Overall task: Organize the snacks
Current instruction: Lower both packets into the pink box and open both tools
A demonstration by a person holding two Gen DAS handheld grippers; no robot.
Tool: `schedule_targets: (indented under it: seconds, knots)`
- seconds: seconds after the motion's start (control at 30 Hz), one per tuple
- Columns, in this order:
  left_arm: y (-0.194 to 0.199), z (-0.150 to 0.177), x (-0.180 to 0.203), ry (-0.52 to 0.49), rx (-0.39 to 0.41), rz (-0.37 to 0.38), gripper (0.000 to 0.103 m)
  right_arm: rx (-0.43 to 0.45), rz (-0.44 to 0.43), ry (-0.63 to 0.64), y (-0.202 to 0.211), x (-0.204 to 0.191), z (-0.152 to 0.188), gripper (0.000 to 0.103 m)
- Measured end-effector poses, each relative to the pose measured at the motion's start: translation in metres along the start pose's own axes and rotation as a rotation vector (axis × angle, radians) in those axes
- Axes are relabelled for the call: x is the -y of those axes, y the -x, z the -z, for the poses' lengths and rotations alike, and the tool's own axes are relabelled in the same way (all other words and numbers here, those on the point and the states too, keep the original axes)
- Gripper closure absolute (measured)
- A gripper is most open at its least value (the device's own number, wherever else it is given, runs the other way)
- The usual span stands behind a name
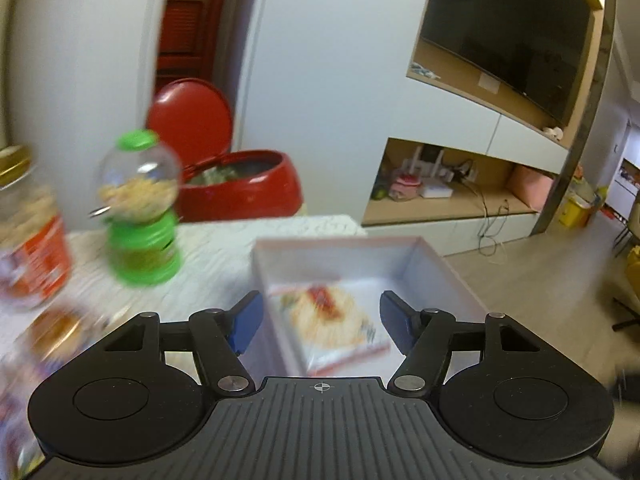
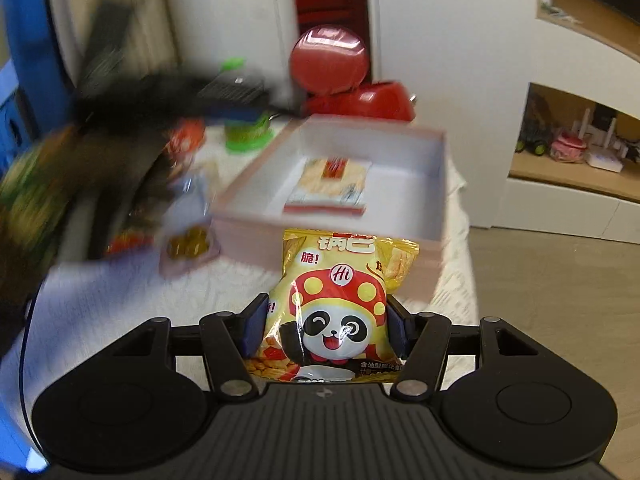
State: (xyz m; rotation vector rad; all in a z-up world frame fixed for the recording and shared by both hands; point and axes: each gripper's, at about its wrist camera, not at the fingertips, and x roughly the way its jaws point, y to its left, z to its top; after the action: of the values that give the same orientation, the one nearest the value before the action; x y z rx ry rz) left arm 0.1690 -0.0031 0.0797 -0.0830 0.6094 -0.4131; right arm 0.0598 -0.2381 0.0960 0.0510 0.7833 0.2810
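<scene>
A pale pink box point(image 1: 424, 264) stands on the white cloth, with one white and red snack packet point(image 1: 332, 320) lying in it. My left gripper point(image 1: 322, 322) is open and empty above the box's near left corner. In the right wrist view the same box point(image 2: 332, 216) and the packet point(image 2: 334, 180) show ahead. My right gripper point(image 2: 326, 326) is shut on a yellow panda snack bag point(image 2: 340, 308), held just in front of the box's near wall. The left gripper point(image 2: 160, 92) appears there as a blurred dark shape at the left.
A green candy dispenser point(image 1: 140, 208), a jar with an orange label point(image 1: 32, 236) and small wrapped snacks point(image 2: 188, 244) lie left of the box. A red bin point(image 1: 240, 188) stands behind the table. The table edge and floor point(image 2: 552, 300) are at the right.
</scene>
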Motion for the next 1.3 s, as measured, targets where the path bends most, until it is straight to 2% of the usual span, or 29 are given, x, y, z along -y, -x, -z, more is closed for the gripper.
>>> schedule_targets:
  seconds: [0.13,0.23,0.37,0.43,0.5,0.57,0.7,0.8,0.93,0.97,1.03,1.1,1.17,1.2,1.3]
  knots:
    - [0.061,0.033,-0.011,0.048,0.029,-0.004,0.033,0.006,0.016,-0.047,-0.012,0.023,-0.041,0.044]
    - [0.094,0.054,-0.024,0.065,0.036,-0.032,0.033,-0.021,0.056,-0.049,-0.048,0.035,-0.076,0.044]
    - [0.108,0.082,-0.046,0.063,0.004,-0.131,0.033,-0.125,0.087,-0.100,-0.117,0.044,-0.109,0.044]
    - [0.110,0.094,-0.059,0.085,-0.018,-0.161,0.033,-0.172,0.066,-0.142,-0.145,0.048,-0.114,0.042]
    - [0.114,0.103,-0.075,0.131,-0.026,-0.176,0.033,-0.199,0.043,-0.184,-0.162,0.050,-0.116,0.042]
    - [0.118,0.111,-0.090,0.179,-0.022,-0.225,0.033,-0.180,0.075,-0.195,-0.165,0.046,-0.115,0.042]
    - [0.131,0.122,-0.115,0.262,0.035,-0.319,0.033,-0.110,0.100,-0.076,-0.140,0.010,-0.110,0.038]
    - [0.139,0.126,-0.130,0.319,0.071,-0.371,0.033,-0.091,-0.012,0.031,-0.115,-0.035,-0.099,0.036]
    - [0.151,0.129,-0.141,0.372,0.096,-0.381,0.033,-0.131,-0.163,0.211,-0.109,-0.115,-0.081,0.036]
    - [0.155,0.130,-0.143,0.377,0.105,-0.380,0.033,-0.142,-0.177,0.238,-0.112,-0.130,-0.078,0.037]
    - [0.162,0.133,-0.149,0.400,0.114,-0.380,0.033,-0.162,-0.189,0.266,-0.127,-0.156,-0.071,0.045]
    - [0.167,0.134,-0.159,0.432,0.124,-0.383,0.033,-0.187,-0.149,0.266,-0.150,-0.173,-0.068,0.065]
    - [0.166,0.135,-0.167,0.447,0.122,-0.392,0.033,-0.201,-0.078,0.264,-0.174,-0.181,-0.063,0.074]
    - [0.162,0.135,-0.173,0.454,0.113,-0.389,0.033,-0.208,-0.055,0.251,-0.182,-0.180,-0.060,0.076]
    - [0.141,0.129,-0.183,0.442,0.085,-0.345,0.033,-0.203,-0.069,0.228,-0.185,-0.169,-0.049,0.079]
